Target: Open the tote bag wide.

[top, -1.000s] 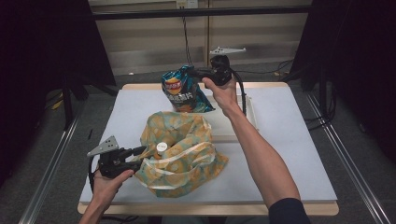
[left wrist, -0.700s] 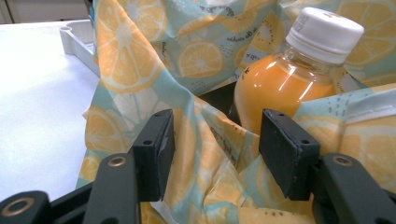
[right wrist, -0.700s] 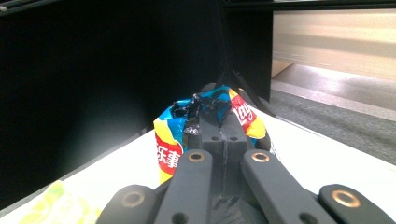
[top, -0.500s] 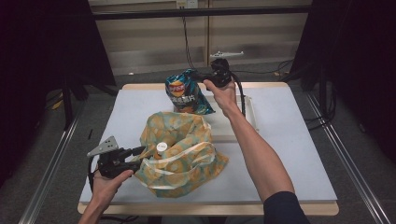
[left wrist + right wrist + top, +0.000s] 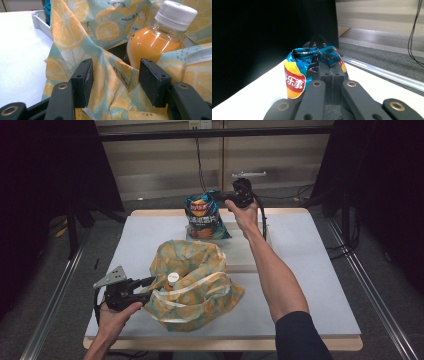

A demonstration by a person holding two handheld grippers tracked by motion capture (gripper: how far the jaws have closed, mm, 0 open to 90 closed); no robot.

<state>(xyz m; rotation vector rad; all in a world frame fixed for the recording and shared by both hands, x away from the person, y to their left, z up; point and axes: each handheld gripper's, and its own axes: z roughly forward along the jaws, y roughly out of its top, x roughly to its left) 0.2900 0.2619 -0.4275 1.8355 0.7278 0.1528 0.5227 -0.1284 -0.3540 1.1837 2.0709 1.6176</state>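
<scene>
The right gripper [image 5: 223,196] is at the far end of the table [image 5: 320,285], held up by the person's outstretched right arm. Its 2 jaws are pressed fully together on the top edge of a blue chip bag [image 5: 202,215], pinching the crumpled foil. In the right gripper view the bag [image 5: 298,75] hangs just in front of the jaws, its top seam squeezed between the pads and its red and yellow logo turned to the left. In the high view the bag stands upright, its lower end touching or just above a shallow white tray [image 5: 250,255] at the middle of the far half of the table.

The left gripper [image 5: 146,287] is near the front left corner, level with the table and pointing to the right. Its jaws are about half open, and a fold of a cloth bag [image 5: 200,290] printed with orange slices lies between them. In the left gripper view the cloth [image 5: 110,82] bunches between the 2 pads [image 5: 83,80], touching the left one; whether the right one presses on it I cannot tell.

Inside the cloth bag stands a bottle of orange juice [image 5: 155,42] with a white cap, just beyond the left gripper's jaws. The cloth bag lies near the front middle of the table, its far edge touching the tray.
</scene>
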